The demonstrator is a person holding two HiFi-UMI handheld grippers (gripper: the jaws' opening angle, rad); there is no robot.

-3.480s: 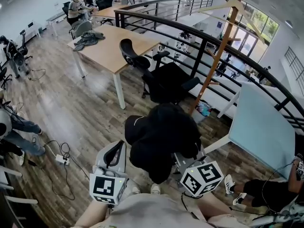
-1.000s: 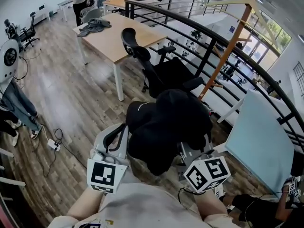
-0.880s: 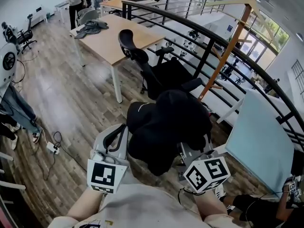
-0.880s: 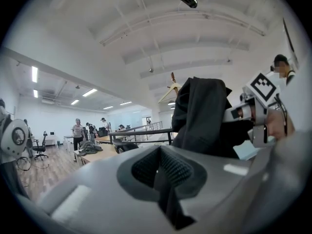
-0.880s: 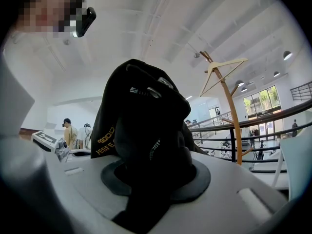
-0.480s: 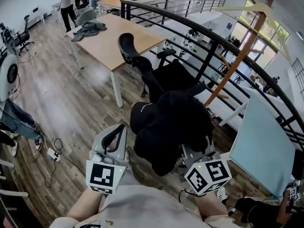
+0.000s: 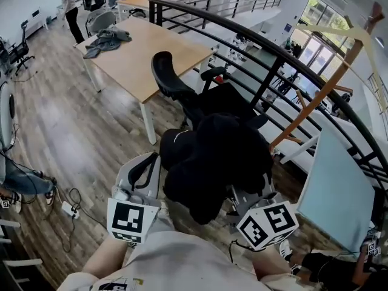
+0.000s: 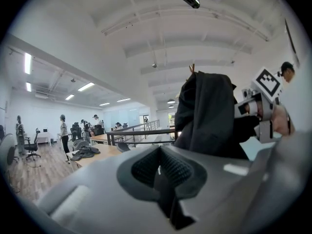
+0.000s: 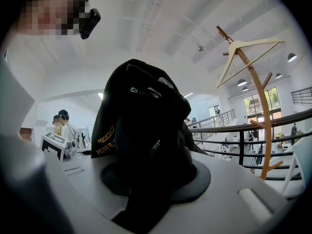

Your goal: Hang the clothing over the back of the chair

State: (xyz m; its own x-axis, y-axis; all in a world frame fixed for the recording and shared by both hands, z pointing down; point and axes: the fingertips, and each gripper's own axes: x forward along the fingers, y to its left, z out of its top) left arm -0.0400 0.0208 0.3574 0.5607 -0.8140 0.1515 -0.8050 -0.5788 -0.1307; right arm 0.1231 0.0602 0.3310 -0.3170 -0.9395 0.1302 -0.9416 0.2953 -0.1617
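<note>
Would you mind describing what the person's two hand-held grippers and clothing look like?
The left hand-held gripper and the right hand-held gripper both have pale grey moulded bodies with dark padding at the jaws. The left cube and the right cube are white, printed with black square markers. The person wears a light beige short-sleeved top.

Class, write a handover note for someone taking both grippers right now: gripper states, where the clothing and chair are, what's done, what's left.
Left gripper: jaws shut, nothing between them.
Right gripper: shut on the black jacket, which hangs bunched in the air.
Chair: just beyond the jacket, beside the wooden desk; its back is bare.
Done: jacket in hand, near the chair.
Left: drape it over the chair's back, then let go.
</note>
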